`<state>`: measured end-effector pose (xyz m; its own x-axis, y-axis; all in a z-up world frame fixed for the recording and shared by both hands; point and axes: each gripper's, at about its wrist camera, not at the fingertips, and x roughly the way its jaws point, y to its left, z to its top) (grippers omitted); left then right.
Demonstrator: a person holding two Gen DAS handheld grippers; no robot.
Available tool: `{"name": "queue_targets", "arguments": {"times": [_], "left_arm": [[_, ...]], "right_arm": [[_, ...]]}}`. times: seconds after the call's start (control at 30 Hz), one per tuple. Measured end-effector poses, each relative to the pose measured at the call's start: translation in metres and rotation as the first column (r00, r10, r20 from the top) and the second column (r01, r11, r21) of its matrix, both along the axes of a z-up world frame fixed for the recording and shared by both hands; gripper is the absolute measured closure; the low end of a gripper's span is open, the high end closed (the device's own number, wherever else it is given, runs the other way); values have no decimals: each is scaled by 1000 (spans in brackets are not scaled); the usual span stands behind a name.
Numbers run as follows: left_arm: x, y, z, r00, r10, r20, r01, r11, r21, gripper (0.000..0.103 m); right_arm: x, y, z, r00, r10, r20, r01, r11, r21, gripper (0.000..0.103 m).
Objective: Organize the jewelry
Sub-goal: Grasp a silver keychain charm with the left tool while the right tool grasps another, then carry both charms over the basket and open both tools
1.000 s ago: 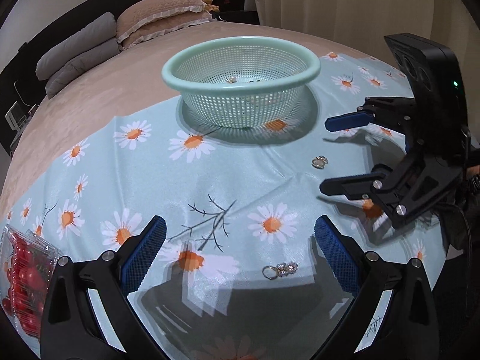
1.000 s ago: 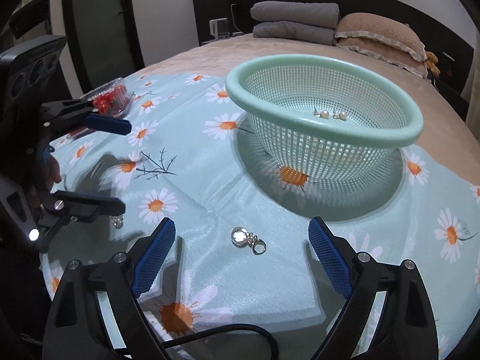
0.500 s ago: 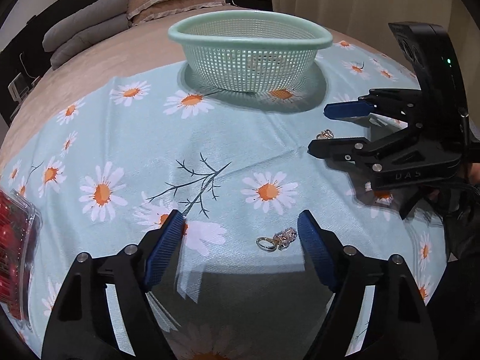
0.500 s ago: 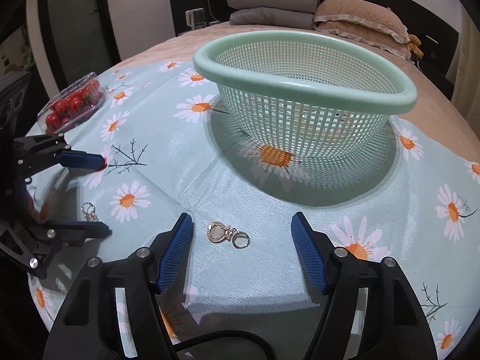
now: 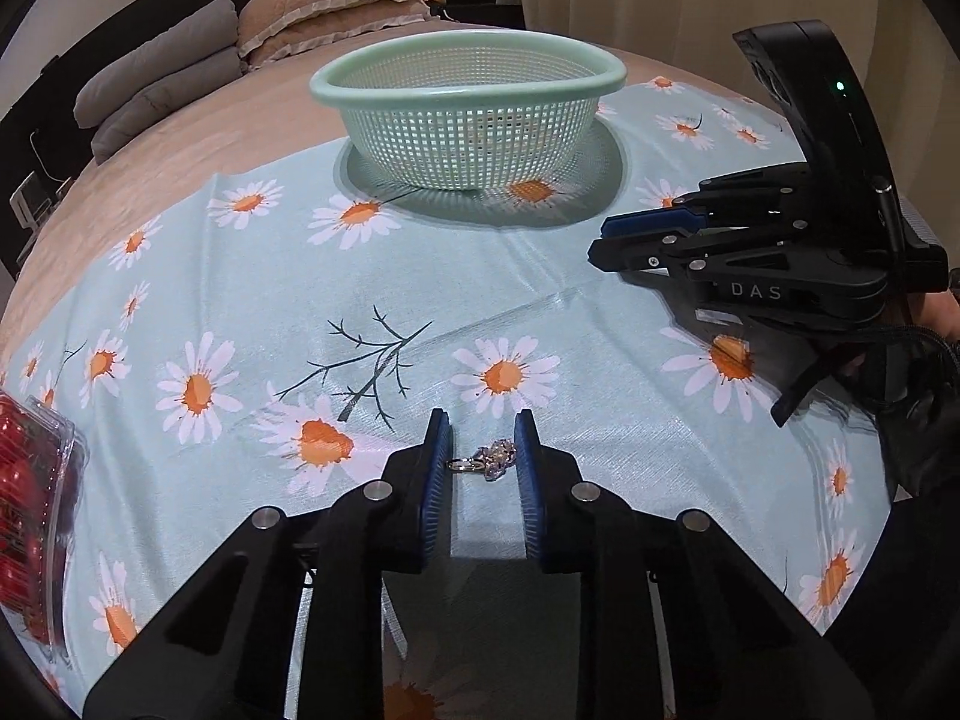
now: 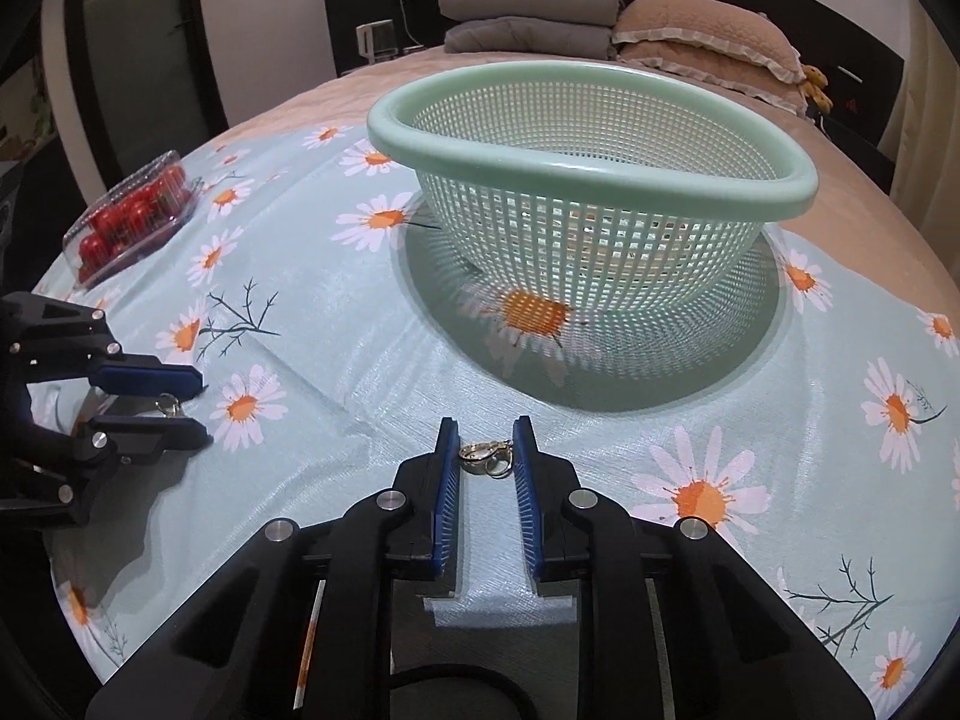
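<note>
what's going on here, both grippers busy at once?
Yes. A person is tidying jewelry on a daisy-print cloth spread over a bed. The left gripper has its fingers closed in around a sparkly silver charm lying on the cloth, and the right gripper brackets a gold clasp charm the same way. Neither piece is lifted. The green mesh basket stands just beyond; a clear box of cherry tomatoes sits off to the side.

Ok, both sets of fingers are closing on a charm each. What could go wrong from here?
The left gripper brackets the silver charm only at the fingertips; it may slip out on lifting. The right gripper holds the gold clasp just as shallowly. Either could pinch the daisy cloth and tug it under the green basket.
</note>
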<state>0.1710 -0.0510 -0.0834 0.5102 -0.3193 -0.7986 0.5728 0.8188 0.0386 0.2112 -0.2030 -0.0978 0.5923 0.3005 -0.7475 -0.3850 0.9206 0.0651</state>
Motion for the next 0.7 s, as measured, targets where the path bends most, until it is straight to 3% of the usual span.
{"name": "queue_targets", "arguments": {"times": [0.17,0.7], "left_arm": [[-1,0,1,1000,-24,-21,23,1000,-8,81],[2,-13,7,998,-54,-23,55,997,63,81]], "right_arm": [[1,-4,0,1000,2,-5,-2,1000,14,86],[-1,-11,3,1000,0,-19,1,999,46,86]]}}
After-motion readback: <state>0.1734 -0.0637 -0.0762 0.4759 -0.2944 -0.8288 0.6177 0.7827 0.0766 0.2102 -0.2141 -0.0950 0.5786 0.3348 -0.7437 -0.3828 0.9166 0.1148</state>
